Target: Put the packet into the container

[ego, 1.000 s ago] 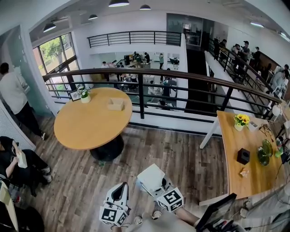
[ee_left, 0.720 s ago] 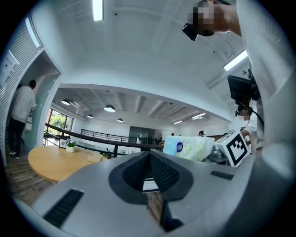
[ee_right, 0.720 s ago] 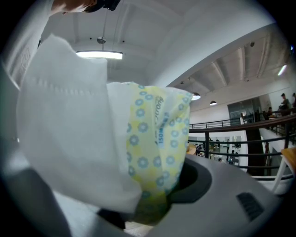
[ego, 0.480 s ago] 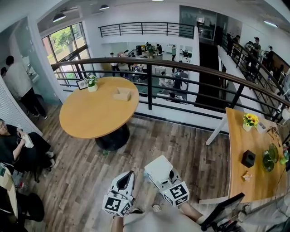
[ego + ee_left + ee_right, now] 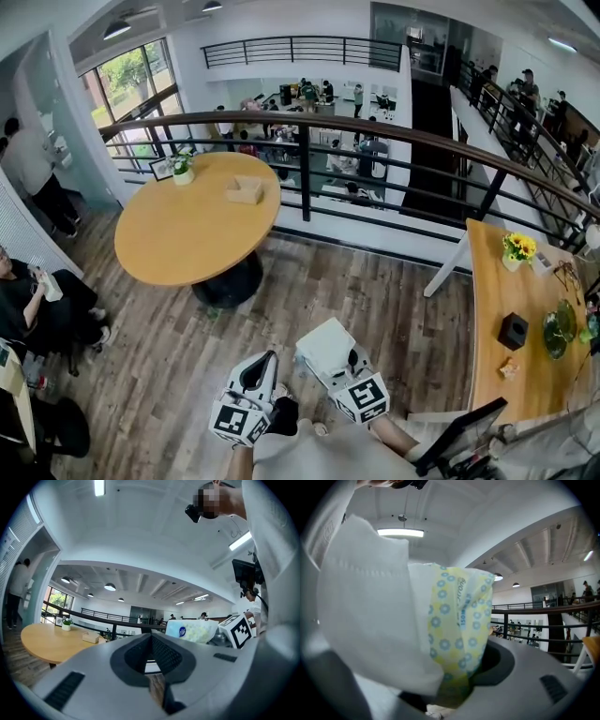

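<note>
You held both grippers low and close before your body, side by side, pointing forward and roughly level. Your left gripper point(image 5: 262, 367) had its jaws together with nothing between them. Your right gripper point(image 5: 337, 364) stood just beside it, its jaws spread wide and clamped on the packet point(image 5: 323, 345), with your right forearm point(image 5: 398, 439) showing behind it.

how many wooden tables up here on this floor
2: a round table left by the railing, a long table at the right edge. More may be hidden out of view.
</note>
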`<action>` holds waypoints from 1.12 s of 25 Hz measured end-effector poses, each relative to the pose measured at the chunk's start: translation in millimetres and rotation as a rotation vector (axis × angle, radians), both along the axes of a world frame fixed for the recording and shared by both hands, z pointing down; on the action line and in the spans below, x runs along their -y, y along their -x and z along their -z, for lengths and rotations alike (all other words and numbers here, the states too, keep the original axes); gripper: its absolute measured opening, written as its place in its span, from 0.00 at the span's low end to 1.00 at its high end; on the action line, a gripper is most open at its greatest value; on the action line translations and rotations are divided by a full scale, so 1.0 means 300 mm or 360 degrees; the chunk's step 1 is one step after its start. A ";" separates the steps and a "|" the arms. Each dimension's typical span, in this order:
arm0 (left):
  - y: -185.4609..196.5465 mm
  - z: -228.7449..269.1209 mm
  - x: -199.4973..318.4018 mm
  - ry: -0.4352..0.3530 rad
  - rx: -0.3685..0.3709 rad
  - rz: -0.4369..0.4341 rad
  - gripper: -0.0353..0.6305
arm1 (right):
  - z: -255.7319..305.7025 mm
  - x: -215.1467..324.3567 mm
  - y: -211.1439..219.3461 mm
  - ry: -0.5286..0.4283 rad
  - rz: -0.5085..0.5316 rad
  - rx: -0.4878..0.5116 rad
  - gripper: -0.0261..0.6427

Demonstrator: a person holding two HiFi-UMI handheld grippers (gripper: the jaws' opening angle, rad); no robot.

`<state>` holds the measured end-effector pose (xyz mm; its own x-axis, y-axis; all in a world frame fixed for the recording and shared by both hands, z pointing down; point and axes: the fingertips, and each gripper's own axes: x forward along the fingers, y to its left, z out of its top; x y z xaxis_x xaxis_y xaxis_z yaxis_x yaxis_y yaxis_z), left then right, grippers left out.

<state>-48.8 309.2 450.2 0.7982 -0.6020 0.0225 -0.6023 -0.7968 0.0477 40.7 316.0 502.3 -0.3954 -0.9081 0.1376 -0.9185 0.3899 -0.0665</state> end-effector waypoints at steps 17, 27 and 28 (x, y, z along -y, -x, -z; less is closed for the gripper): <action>-0.020 -0.028 0.441 0.0034 -0.0051 0.0005 0.06 | -0.010 0.427 -0.018 0.0036 0.0009 -0.0042 0.47; 0.058 0.029 0.874 0.0033 -0.0097 0.0061 0.06 | 0.057 0.854 0.048 0.0029 0.0045 -0.0075 0.47; 0.064 0.032 0.915 0.0033 -0.0099 0.0062 0.06 | 0.064 0.893 0.053 0.0021 0.0043 -0.0075 0.47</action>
